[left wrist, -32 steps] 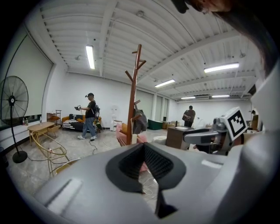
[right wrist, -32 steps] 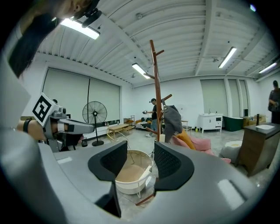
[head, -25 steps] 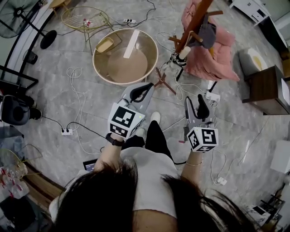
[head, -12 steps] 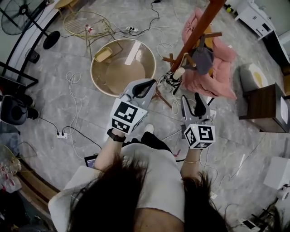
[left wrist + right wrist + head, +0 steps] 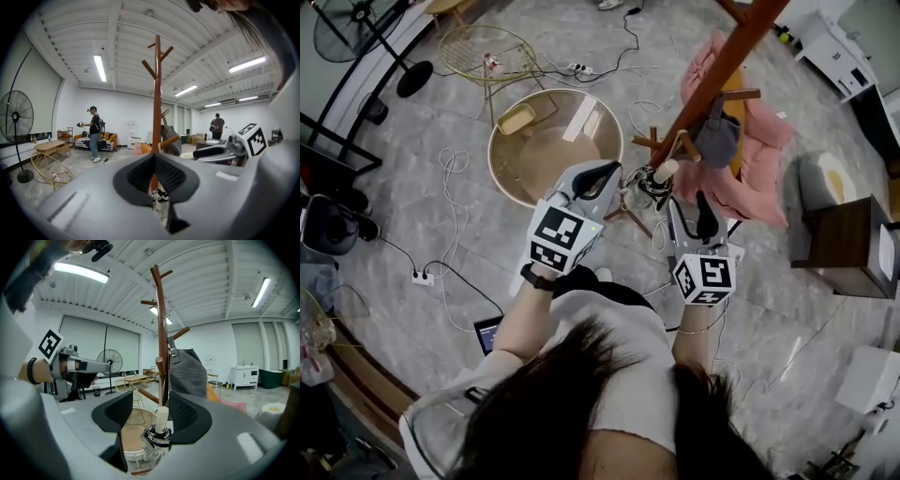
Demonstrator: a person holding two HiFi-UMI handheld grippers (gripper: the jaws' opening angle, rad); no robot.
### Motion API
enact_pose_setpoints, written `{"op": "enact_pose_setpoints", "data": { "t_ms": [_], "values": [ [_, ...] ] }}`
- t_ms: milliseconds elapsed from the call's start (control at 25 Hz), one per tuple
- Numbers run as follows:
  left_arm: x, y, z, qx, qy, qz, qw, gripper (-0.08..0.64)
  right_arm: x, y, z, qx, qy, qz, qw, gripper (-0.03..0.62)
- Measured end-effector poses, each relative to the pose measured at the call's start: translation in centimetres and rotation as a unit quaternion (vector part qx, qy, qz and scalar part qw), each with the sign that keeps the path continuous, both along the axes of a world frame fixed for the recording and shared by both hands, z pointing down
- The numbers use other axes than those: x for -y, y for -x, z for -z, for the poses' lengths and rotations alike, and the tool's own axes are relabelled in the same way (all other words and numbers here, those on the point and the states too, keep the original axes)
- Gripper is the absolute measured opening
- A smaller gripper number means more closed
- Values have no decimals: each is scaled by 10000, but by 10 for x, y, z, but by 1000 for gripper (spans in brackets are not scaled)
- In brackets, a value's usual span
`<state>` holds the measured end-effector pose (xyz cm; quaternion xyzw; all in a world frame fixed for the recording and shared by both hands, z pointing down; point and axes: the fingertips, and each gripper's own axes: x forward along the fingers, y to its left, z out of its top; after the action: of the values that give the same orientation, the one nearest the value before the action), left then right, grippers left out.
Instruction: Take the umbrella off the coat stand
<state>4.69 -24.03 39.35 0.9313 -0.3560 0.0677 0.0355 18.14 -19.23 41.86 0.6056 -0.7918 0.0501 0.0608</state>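
The umbrella [image 5: 156,439] is folded short, its black-and-white cloth bunched in soft pleats under a smooth cream cylinder of a handle [image 5: 161,419] that points up. It hangs low on the stand [image 5: 161,324], close against the pole and under the pegs. The stand is a slim round pole of red-brown wood with short pegs angled upward, and a grey cloth bag [image 5: 187,369] with a strap buckle hangs from one of them just above the umbrella. The right gripper [image 5: 149,416] has grey plastic jaws with black ribbed pads. They have just been opening and now stand wide apart. The handle shows in the gap, nearer the right-hand pad, and neither pad presses on it. The left gripper [image 5: 157,176] has its pads drawn in to a thin slit with nothing held, and a strip of pole and umbrella shows through the slit. Only the head view shows both grippers side by side aimed at the stand, the right tip just short of the umbrella. It also shows a round wood-rimmed table [image 5: 492,155] beside the stand, a pink cushion [image 5: 764,141] behind it, a gold wire table [image 5: 464,47], and a grey marbled floor [image 5: 394,187] strewn with white cables. Only the left gripper view shows two people [image 5: 95,133] standing far across the room. The fan [image 5: 16,117] stands upright at its left edge.
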Motion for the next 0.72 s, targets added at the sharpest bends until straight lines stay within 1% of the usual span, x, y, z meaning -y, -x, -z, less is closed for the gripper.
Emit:
{"op": "enact_pose_setpoints", "data": {
  "t_ms": [200, 600, 720],
  "values": [
    [9, -4, -2, -31, -4, -38, 10000, 58, 12, -1, -2, -24, -28, -21, 10000, 219],
    [21, -1, -7, 42, 108, -269, 9996, 58, 29, 9, -4, -61, 98, -95, 9999, 222],
    [21, 2, -10, -10, 177, -336, 9993, 58, 32, 12, -11, -56, 181, -126, 9997, 222]
  ]
}}
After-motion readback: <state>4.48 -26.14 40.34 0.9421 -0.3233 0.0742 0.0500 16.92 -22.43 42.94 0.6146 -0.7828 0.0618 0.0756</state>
